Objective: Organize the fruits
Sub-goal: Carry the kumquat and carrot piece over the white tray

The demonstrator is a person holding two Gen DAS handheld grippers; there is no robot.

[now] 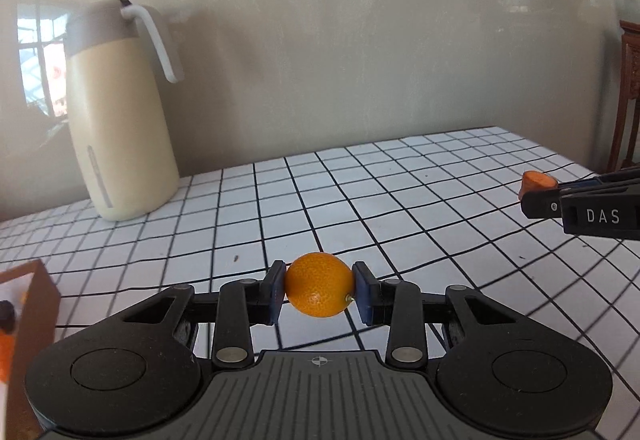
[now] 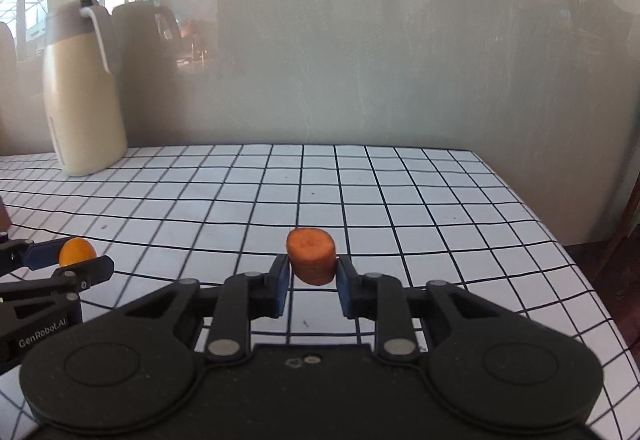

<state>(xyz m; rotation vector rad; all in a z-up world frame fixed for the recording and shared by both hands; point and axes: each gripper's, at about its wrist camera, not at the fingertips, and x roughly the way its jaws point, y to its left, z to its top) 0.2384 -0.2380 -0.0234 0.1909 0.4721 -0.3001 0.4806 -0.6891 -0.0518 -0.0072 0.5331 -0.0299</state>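
Observation:
My left gripper [image 1: 320, 294] is shut on a small round orange [image 1: 319, 290] and holds it above the checked tablecloth. My right gripper [image 2: 312, 272] is shut on a carrot chunk [image 2: 311, 255], also above the cloth. In the left wrist view the right gripper [image 1: 536, 196] with the carrot chunk [image 1: 538, 181] shows at the right edge. In the right wrist view the left gripper [image 2: 76, 260] with the orange [image 2: 76, 250] shows at the left edge.
A cream thermos jug [image 1: 120, 112] with a white handle stands at the back left by the wall; it also shows in the right wrist view [image 2: 82, 92]. A brown box [image 1: 28, 304] holding something orange sits at the left. The table's right edge [image 2: 560, 232] drops off.

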